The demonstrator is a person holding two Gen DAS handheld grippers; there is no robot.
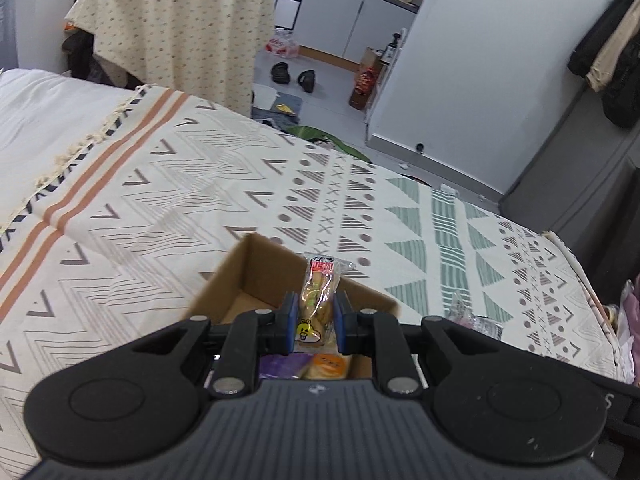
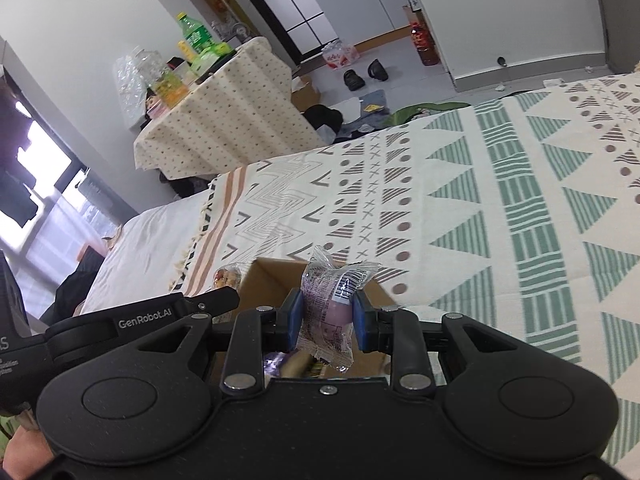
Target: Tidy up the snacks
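Note:
My left gripper (image 1: 316,320) is shut on a clear-wrapped bread snack (image 1: 318,300) with a red label, held upright above the open cardboard box (image 1: 256,276). Inside the box, under the jaws, lie a purple packet (image 1: 280,366) and an orange-topped snack (image 1: 326,366). My right gripper (image 2: 326,318) is shut on a crumpled clear packet with a purple snack (image 2: 332,304), over the same cardboard box (image 2: 272,280). The left gripper's body (image 2: 140,320) shows at the left of the right wrist view, with its snack (image 2: 226,276) peeking past it.
The box sits on a bed with a patterned cream blanket (image 1: 200,184). Another clear packet (image 1: 468,316) lies on the blanket right of the box. A cloth-covered table (image 1: 176,28) with bottles stands beyond the bed. Shoes (image 1: 294,74) lie on the floor. A hand (image 2: 24,452) shows bottom left.

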